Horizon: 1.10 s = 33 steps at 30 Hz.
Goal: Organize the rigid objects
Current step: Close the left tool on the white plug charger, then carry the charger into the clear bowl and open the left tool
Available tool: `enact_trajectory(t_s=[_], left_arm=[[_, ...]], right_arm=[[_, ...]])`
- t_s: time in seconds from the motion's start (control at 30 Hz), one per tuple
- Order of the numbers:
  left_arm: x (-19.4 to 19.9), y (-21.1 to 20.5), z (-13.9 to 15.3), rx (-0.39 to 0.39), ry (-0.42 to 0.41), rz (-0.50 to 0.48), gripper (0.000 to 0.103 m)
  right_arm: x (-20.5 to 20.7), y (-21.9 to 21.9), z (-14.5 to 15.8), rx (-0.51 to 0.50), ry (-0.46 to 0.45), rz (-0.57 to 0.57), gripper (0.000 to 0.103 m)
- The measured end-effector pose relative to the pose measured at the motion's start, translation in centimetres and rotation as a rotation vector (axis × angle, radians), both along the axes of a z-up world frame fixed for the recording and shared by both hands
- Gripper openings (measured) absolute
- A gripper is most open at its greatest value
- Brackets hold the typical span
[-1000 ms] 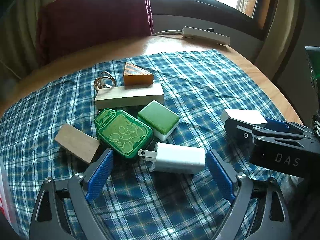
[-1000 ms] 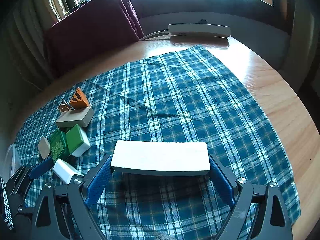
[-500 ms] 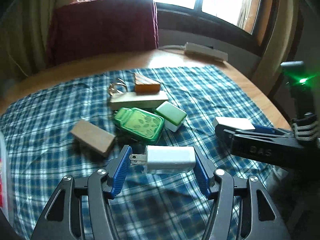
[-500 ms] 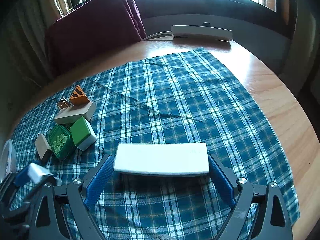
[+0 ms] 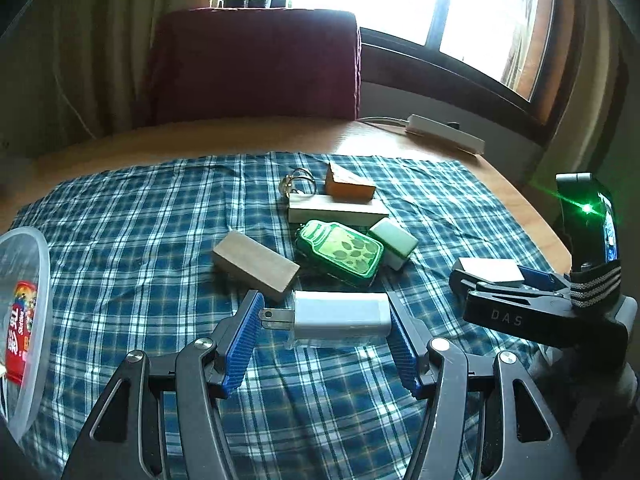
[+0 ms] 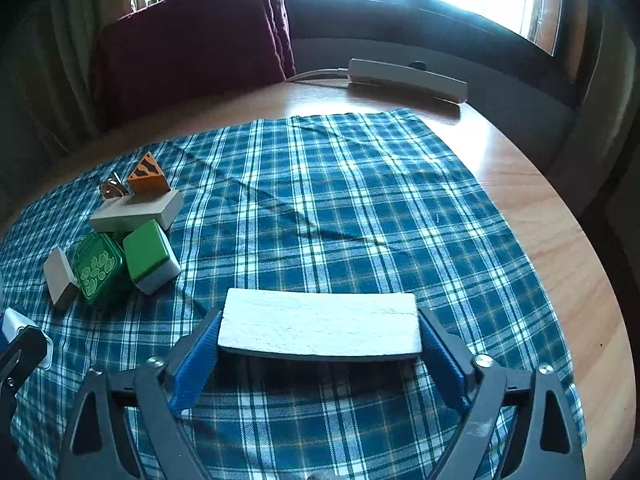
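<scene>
Left wrist view: left gripper [image 5: 324, 316] pinching a white charger [image 5: 340, 315], prongs against the left pad, held just above the plaid cloth [image 5: 140, 240]. Beyond the charger: wood block [image 5: 256, 272], green jar tin [image 5: 340, 254], green tile [image 5: 394, 242], long block [image 5: 336, 210], orange wedge [image 5: 348, 188], key rings [image 5: 296, 184]. Plastic tub [image 5: 24, 320] far left of the charger.

Right wrist view: right gripper [image 6: 318, 340] clamped on a white slab [image 6: 320, 328], also above the cloth. Same pile well left of the slab, power strip [image 6: 406, 78] far behind it.
</scene>
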<state>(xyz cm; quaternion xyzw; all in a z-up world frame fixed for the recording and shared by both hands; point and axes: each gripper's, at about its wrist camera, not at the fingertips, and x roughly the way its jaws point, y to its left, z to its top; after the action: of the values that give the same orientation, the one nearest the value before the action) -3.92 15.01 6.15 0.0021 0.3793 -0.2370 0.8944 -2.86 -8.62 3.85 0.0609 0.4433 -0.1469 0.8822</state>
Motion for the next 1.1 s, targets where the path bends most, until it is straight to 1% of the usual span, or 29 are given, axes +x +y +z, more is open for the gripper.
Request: enact_trajectory(t_s=[0.2, 0.4, 0.53, 0.83, 1.1], left_arm=[[-0.2, 0.3, 0.4, -0.001, -0.018, 0.018, 0.061], [-0.2, 0.8, 0.7, -0.001, -0.023, 0.046, 0.061], [-0.5, 1.4, 1.2, -0.004, -0.042, 0.068, 0.061], [-0.7, 2.9, 2.0, -0.016, -0.074, 0.131, 0.061], [-0.7, 4.6, 2.4, -0.026, -0.093, 0.193, 0.061]], right_arm=[[-0.1, 0.3, -0.1, 0.011, -0.007, -0.002, 0.093], [-0.9, -0.5, 1.2, 0.048, -0.056, -0.005, 0.093], [-1.0, -0.5, 1.4, 0.06, -0.075, 0.001, 0.093], [-2.9, 1.9, 2.8, 0.047, -0.175, 0.02, 0.093], [-4.0, 4.3, 3.2, 0.053, -0.21, 0.065, 0.093]])
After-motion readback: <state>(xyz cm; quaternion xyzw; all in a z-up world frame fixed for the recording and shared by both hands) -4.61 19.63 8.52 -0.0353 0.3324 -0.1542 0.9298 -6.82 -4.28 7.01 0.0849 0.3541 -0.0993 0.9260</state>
